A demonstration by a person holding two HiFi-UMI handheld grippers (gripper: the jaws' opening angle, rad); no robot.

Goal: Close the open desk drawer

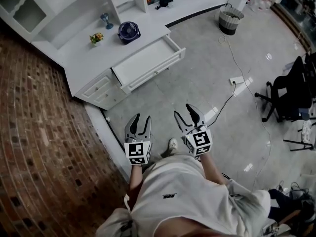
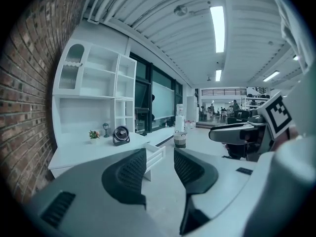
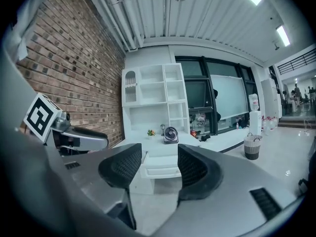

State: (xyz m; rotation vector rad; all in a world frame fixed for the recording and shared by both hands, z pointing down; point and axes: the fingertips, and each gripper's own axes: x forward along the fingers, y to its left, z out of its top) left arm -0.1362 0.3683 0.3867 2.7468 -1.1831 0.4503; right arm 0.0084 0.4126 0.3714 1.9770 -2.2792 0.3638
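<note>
The white desk [image 1: 86, 53] stands against the brick wall, and its wide drawer [image 1: 148, 63] is pulled out toward the room. In the head view my left gripper [image 1: 140, 120] and right gripper [image 1: 188, 112] hover over the floor, well short of the drawer, both open and empty. The left gripper view shows the drawer's front corner [image 2: 155, 154] between the open jaws of my left gripper [image 2: 160, 168]. Far off in the right gripper view, the drawer front [image 3: 159, 171] sits between the open jaws of my right gripper [image 3: 159, 167].
On the desk stand a small dark fan [image 1: 129, 32], a potted plant [image 1: 96, 37] and a blue goblet [image 1: 105, 20]. A woven basket [image 1: 230, 19] sits on the floor beyond. A white cable and power strip [image 1: 238, 80] cross the tiles. Black chairs [image 1: 291, 90] stand at right.
</note>
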